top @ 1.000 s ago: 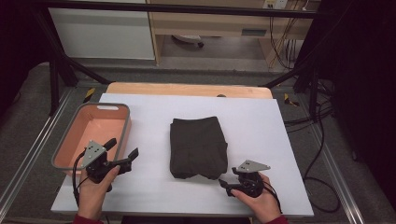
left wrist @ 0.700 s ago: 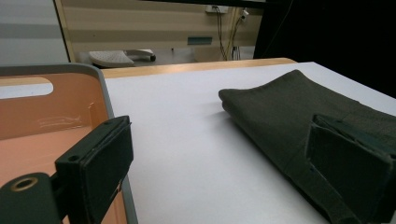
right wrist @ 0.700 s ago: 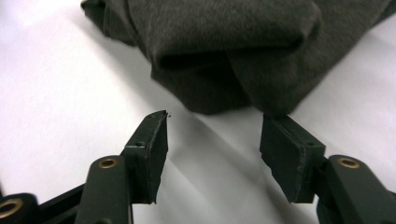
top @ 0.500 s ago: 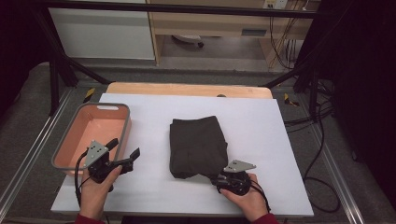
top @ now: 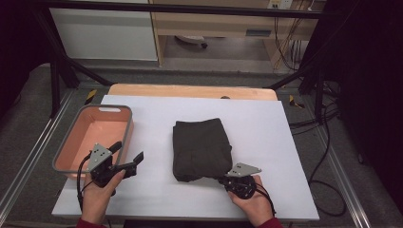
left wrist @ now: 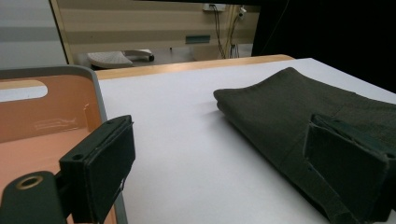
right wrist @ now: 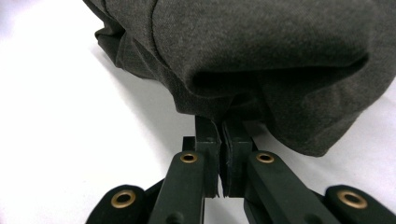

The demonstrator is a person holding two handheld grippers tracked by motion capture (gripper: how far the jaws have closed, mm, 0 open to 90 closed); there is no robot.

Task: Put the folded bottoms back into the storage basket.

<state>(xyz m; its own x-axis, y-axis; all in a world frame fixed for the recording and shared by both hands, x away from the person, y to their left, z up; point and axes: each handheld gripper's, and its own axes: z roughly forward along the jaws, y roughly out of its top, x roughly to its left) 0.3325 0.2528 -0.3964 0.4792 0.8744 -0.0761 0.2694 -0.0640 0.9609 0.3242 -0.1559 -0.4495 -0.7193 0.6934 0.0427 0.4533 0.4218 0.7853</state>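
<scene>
The right gripper (top: 227, 181) has just been closing, and now its jaws are pinched together at the near right corner of the folded dark cloth (top: 200, 148); in the right gripper view (right wrist: 219, 140) the pads meet right under the fabric's edge, so a fold of cloth looks caught between the tips, though how much is hard to tell. A second ago that gripper sat just off the cloth's corner with its jaws apart. The cloth itself lies flat in the middle of the white table (top: 285, 142), well to the right of the orange bin (top: 71, 152). The left gripper (top: 128, 159) waits between bin and cloth, jaws wide apart, holding nothing. With the corner gripped, a lift or unfold looks likely.
</scene>
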